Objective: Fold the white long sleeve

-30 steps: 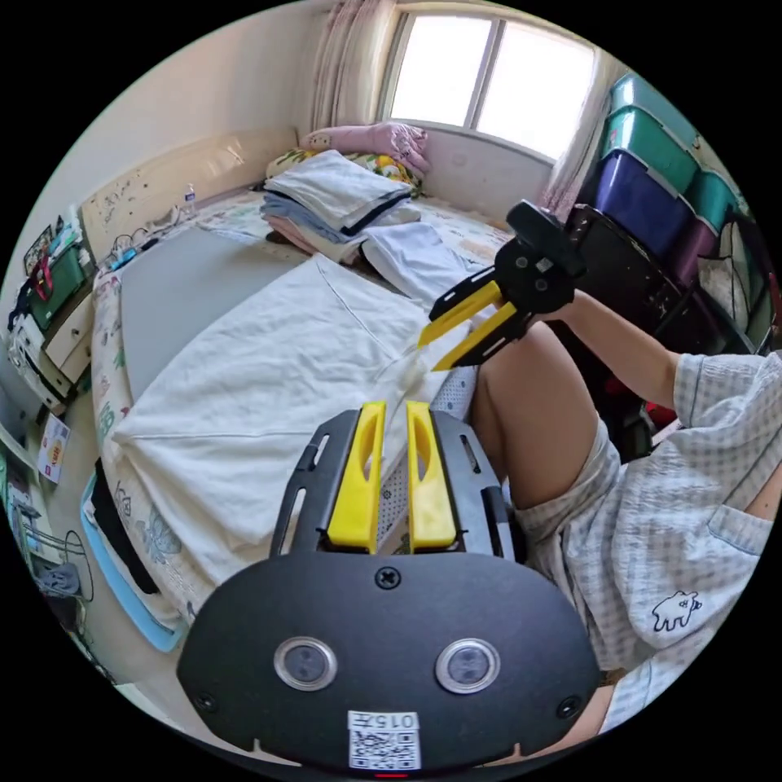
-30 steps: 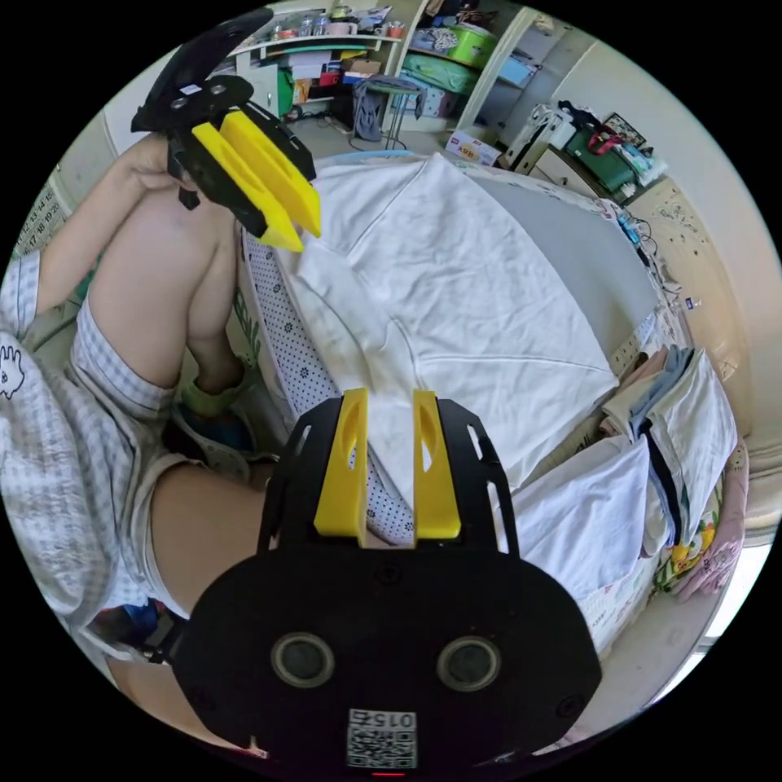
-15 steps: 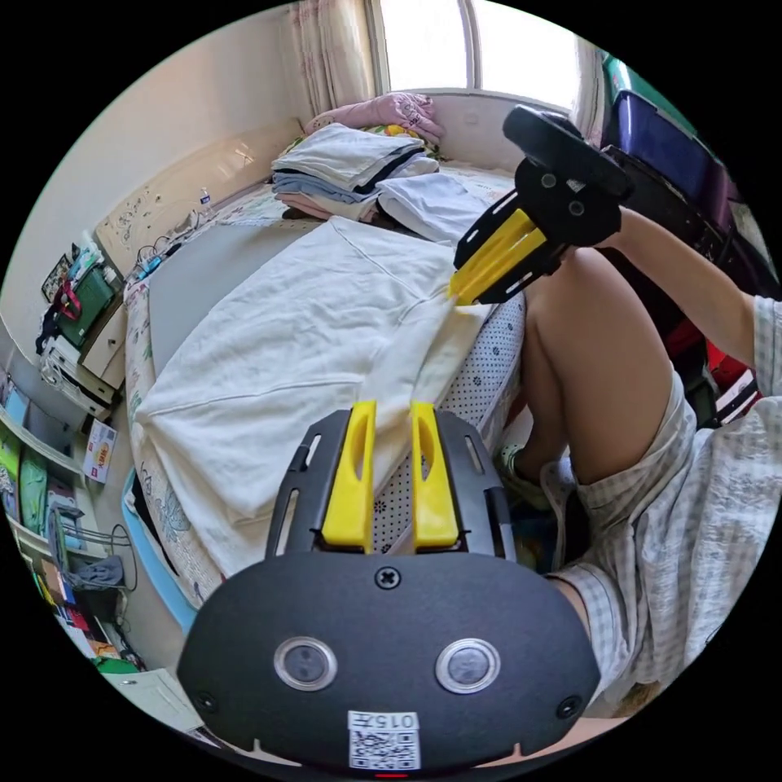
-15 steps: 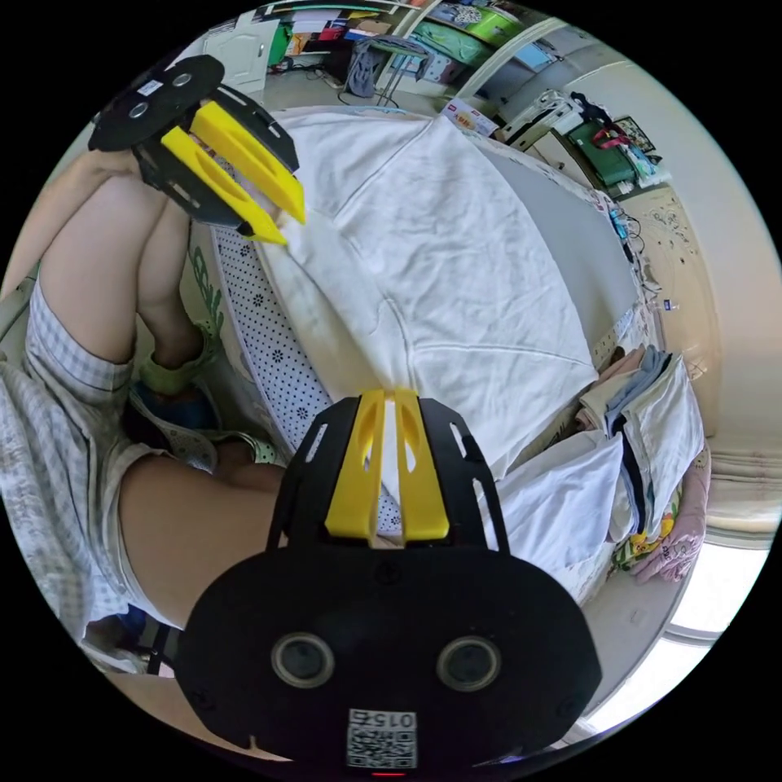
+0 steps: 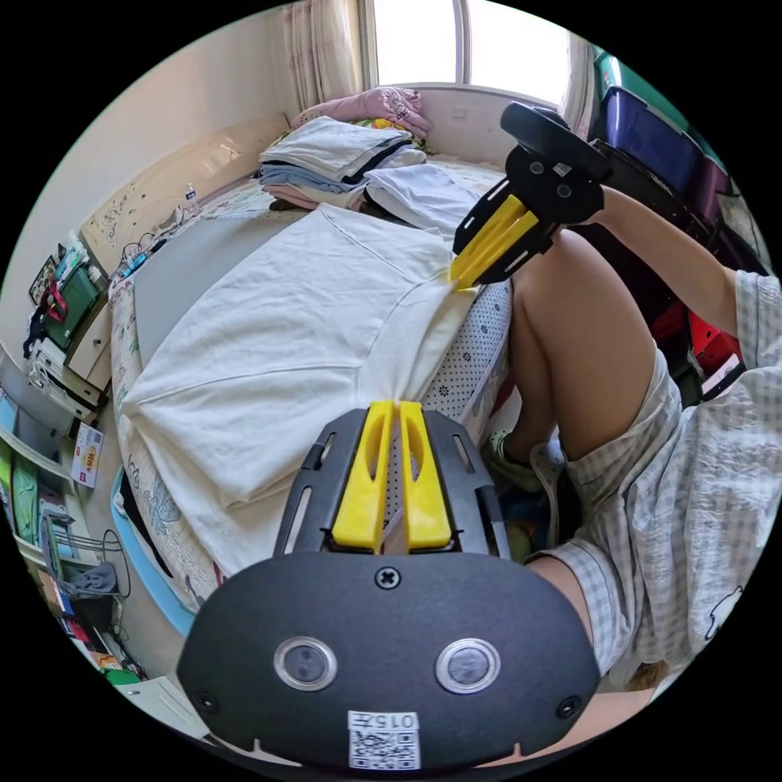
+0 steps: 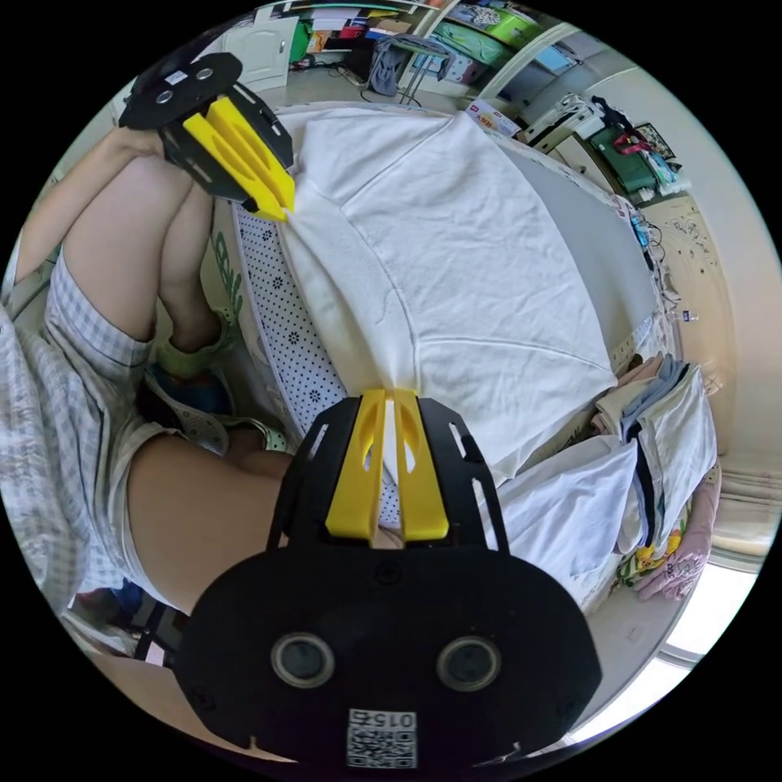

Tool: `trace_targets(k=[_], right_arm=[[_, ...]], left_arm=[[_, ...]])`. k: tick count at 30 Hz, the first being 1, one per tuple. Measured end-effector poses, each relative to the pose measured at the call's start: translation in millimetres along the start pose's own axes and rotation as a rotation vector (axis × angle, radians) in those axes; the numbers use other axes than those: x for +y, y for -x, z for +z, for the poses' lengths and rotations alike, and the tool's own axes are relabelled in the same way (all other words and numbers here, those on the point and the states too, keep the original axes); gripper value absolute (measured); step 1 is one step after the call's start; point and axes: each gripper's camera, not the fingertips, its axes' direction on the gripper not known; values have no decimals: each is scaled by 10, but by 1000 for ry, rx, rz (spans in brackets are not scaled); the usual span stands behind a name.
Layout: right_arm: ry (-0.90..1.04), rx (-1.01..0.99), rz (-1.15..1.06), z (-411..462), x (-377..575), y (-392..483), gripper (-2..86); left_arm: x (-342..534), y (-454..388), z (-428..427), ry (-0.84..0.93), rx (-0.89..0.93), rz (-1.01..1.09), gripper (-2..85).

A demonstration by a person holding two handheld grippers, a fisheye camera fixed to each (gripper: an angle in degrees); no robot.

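Currently listed:
Bins [image 5: 652, 138]: stacked beside the bed [image 5: 187, 269]; contents cannot be told.
Shirt [image 5: 301, 326]: white, spread flat on the bed, near edge at the bed's side.
Left gripper [image 5: 395, 405]: jaws nearly together, pinching the shirt's near edge.
Right gripper [image 5: 460, 277]: jaws closed on the same edge, further along the bed's side.
Folded pile [image 5: 334, 163]: at the bed's far end.

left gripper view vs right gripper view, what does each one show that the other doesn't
The left gripper view has the window and the stacked storage bins. The right gripper view has the shelves of clutter and a folding stool. Both share the white long sleeve on the bed, the folded clothes pile, and the left gripper and right gripper, each shut on the shirt's near edge.
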Motion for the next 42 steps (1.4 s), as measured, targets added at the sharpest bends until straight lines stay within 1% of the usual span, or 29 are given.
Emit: trace_targets(k=[3, 7, 12, 16, 19, 20, 21, 22, 23, 24, 25, 27, 29, 32, 34, 36, 38, 42], right_arm=[[-12, -53, 23, -87, 133, -109, 5], [-14, -14, 7, -172, 287, -48, 13], [-12, 118, -35, -250, 541, 169, 38], [-52, 64, 47, -385, 806, 14, 61], [-190, 24, 165, -675, 1139, -153, 66], [-262, 31, 217, -805, 1283, -189, 66], [-333, 39, 264, -928, 1410, -205, 64], [-365, 43, 282, -986, 1460, -205, 63], [-421, 47, 312, -1100, 1526, -196, 62], [-477, 46, 322, -1201, 1547, -171, 62], [-506, 49, 317, -1245, 1542, -146, 62], [-604, 54, 292, -1364, 1400, -34, 61], [-644, 34, 255, -1399, 1179, 46, 60], [-678, -35, 158, -1342, 703, 142, 63], [-663, -69, 111, -1232, 396, 152, 65], [-605, -119, 55, -1037, 7, 133, 78], [-553, -148, 16, -876, -233, 122, 95], [-504, -159, -32, -517, -544, 139, 106]], left_arm=[[39, 28, -42, -8, -10, 26, 6], [91, 77, -98, -13, -18, 44, 10], [183, 302, -206, -23, 25, -5, 23], [343, 605, -396, -82, 107, -99, 49], [643, 982, -726, -269, 177, -237, 56], [807, 1155, -881, -364, 185, -315, 57], [992, 1330, -1035, -465, 180, -408, 57], [1089, 1416, -1106, -512, 173, -460, 57], [1269, 1573, -1234, -589, 151, -563, 57], [1409, 1709, -1346, -626, 122, -669, 57], [1457, 1763, -1398, -633, 104, -714, 57], [1547, 1905, -1560, -680, 15, -861, 64], [1496, 2055, -1634, -712, -7, -924, 70], [1360, 2468, -1607, -764, 91, -1011, 77], [1288, 2760, -1473, -735, 86, -1082, 78], [1250, 3143, -1186, -655, 125, -1185, 80], [1236, 3364, -994, -641, 179, -1196, 81], [1177, 3721, -719, -606, 193, -1210, 86]])
